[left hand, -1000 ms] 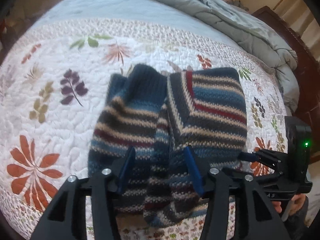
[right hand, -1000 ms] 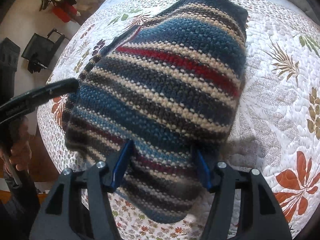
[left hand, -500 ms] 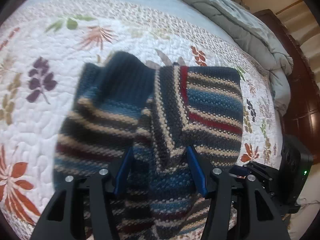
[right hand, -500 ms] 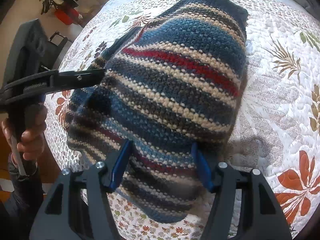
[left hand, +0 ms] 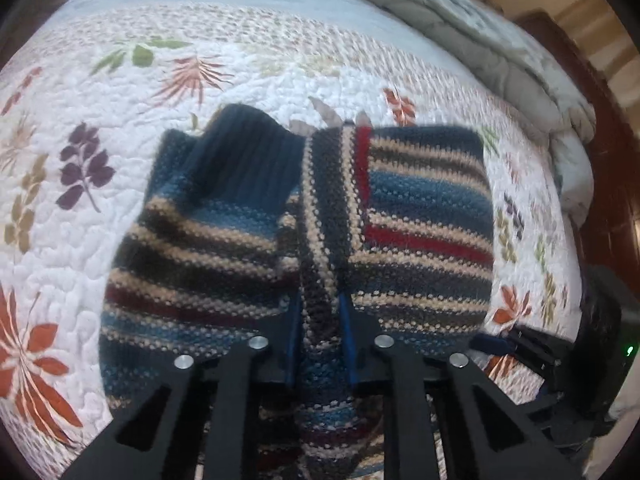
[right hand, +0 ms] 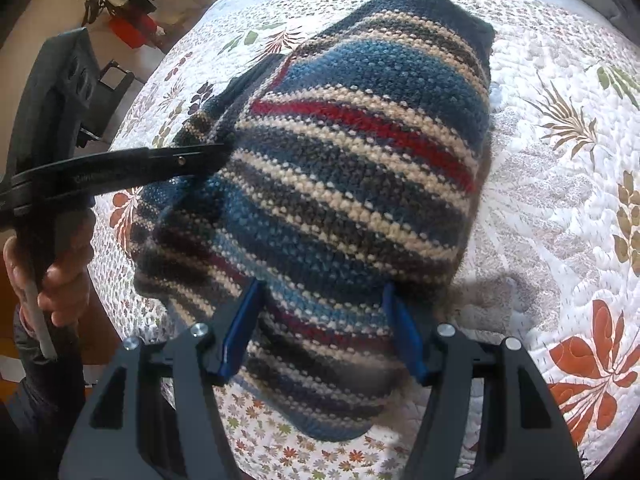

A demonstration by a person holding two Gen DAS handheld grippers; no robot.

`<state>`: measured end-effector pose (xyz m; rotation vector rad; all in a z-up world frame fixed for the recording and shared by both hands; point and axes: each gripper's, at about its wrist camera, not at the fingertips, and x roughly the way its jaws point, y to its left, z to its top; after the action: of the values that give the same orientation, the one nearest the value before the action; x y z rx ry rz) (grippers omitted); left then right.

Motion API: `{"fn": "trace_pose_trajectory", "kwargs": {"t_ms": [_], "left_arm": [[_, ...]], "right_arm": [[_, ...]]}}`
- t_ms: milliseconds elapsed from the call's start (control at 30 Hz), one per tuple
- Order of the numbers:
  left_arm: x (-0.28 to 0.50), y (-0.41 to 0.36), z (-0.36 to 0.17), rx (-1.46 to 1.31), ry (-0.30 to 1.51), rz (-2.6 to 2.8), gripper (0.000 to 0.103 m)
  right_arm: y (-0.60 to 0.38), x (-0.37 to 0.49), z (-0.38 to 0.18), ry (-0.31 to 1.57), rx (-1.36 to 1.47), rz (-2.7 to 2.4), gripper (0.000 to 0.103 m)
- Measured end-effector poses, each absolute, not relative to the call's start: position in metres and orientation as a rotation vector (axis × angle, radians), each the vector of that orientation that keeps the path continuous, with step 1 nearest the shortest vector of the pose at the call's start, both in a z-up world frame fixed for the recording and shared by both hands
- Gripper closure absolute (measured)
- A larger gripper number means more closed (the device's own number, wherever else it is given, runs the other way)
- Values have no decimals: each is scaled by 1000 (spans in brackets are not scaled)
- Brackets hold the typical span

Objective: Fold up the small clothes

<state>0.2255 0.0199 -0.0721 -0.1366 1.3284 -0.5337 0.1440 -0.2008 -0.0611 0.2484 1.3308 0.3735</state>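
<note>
A small striped knit sweater (left hand: 420, 216) in blue, cream, grey and red lies part-folded on the quilted bed. Its right part is folded over; a dark blue ribbed part (left hand: 248, 152) sticks up at the back left. My left gripper (left hand: 319, 312) is shut on a vertical fold of the sweater at its near middle. In the right wrist view the sweater (right hand: 352, 168) fills the centre. My right gripper (right hand: 320, 300) is open, its fingers on either side of the sweater's near edge. The left gripper (right hand: 216, 152) shows there, touching the sweater's left edge.
A white quilt with leaf prints (left hand: 80, 128) covers the bed. A grey duvet (left hand: 480, 40) is bunched at the far right by a dark wooden headboard (left hand: 600, 160). Beside the bed stand a black chair (right hand: 104, 88) and a red object (right hand: 132, 28).
My left gripper has moved forward and closed on the sweater's middle fold. My right gripper has stayed open over the sweater's near edge, hardly moving.
</note>
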Motion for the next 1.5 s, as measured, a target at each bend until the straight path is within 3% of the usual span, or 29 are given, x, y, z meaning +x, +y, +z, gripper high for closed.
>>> {"fn": "trace_pose_trajectory", "kwargs": {"t_ms": [167, 500, 667, 833, 1033, 1300, 1400, 1500], "left_arm": [[222, 48, -42, -271, 1233, -566, 88], [222, 108, -1, -272, 1119, -469, 88], [231, 145, -37, -299, 1193, -397, 88], [232, 132, -82, -229, 1273, -369, 87], [227, 116, -88, -129, 1242, -342, 84], [216, 128, -56, -122, 1195, -329, 77], [201, 134, -39, -101, 1172, -314, 66], [179, 131, -35, -76, 1200, -324, 63]], "right_arm": [[-207, 135, -37, 1278, 283, 422, 40], [-202, 129, -2, 1199, 341, 534, 40], [-181, 134, -10, 1220, 315, 562, 40], [-172, 142, -33, 1282, 261, 484, 40], [-170, 147, -66, 1365, 205, 393, 39], [-176, 142, -59, 1348, 220, 405, 38], [-183, 128, -50, 1344, 240, 427, 38], [-185, 115, -47, 1356, 221, 425, 35]]}}
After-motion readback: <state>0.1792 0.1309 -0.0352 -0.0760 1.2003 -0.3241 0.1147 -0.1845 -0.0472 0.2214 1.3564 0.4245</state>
